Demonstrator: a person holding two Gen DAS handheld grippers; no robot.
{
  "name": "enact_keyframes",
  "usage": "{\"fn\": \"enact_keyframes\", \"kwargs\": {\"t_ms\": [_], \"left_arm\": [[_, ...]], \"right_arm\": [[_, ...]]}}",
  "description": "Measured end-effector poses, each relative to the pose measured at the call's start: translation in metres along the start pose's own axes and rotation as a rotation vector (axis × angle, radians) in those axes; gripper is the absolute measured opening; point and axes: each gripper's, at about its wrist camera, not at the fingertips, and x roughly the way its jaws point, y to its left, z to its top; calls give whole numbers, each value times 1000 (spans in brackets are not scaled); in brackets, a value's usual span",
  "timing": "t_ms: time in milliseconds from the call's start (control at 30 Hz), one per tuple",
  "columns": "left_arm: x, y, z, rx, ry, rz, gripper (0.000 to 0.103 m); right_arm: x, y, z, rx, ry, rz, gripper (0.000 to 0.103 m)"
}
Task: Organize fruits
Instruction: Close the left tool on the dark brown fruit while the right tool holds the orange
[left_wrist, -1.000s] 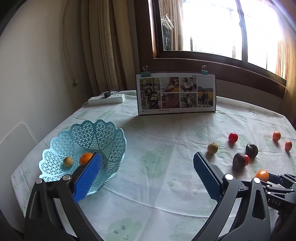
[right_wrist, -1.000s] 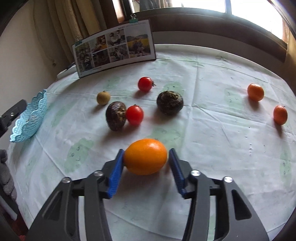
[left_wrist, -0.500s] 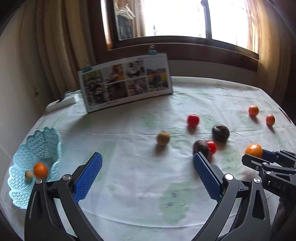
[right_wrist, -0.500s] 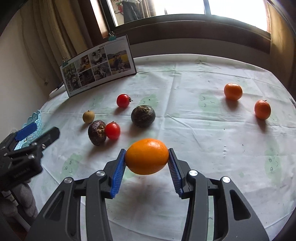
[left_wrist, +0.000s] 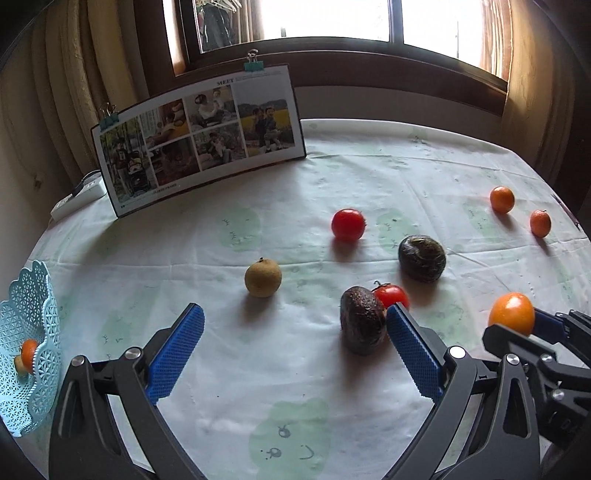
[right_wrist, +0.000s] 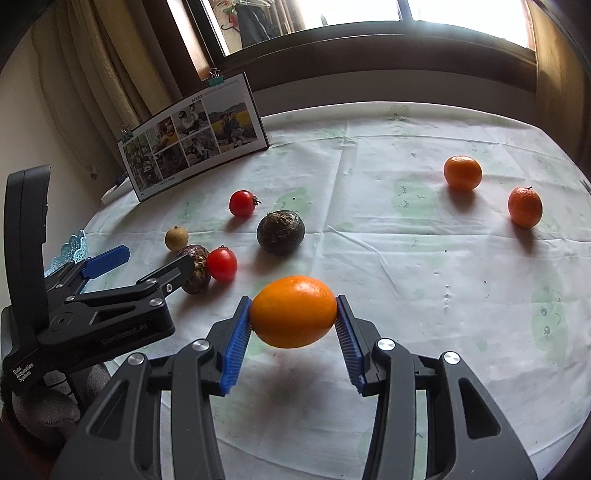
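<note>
My right gripper (right_wrist: 293, 314) is shut on an oval orange (right_wrist: 293, 311), held a little above the tablecloth; this orange (left_wrist: 511, 313) also shows at the right of the left wrist view. My left gripper (left_wrist: 295, 321) is open and empty, low over the cloth. Its right pad (left_wrist: 410, 343) is beside a dark wrinkled fruit (left_wrist: 362, 325), which touches a red tomato (left_wrist: 391, 295). A tan round fruit (left_wrist: 263, 277) lies just ahead of the gap. The blue lattice basket (left_wrist: 37, 387) at far left holds a small orange fruit (left_wrist: 28, 350).
Farther out lie another tomato (left_wrist: 348, 224), a dark round fruit (left_wrist: 422, 258) and two small oranges (left_wrist: 502, 199) (left_wrist: 540, 223). A clipped photo board (left_wrist: 199, 140) stands at the back, with a power strip (left_wrist: 77, 195) to its left. The window wall bounds the table.
My left gripper swung right, away from the basket, and closed in on the loose fruits. The right gripper kept its hold on the orange and lifted it slightly.
</note>
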Motion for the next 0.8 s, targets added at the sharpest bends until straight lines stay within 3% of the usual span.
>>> {"fn": "enact_keyframes", "kwargs": {"t_ms": [200,333,633,800], "left_arm": [[-4,27,-3,-44,11,66,100],[-1,42,-4,-89,24,70,100],[1,5,-3,27,3,15,100],[5,-3,-1,47,2,-13,84]], "right_arm": [[-1,0,0,0,2,9,46],[-1,1,0,-1,1,13,46],[0,1,-1,0,4,15,46],[0,0,0,6,3,16,46]]}}
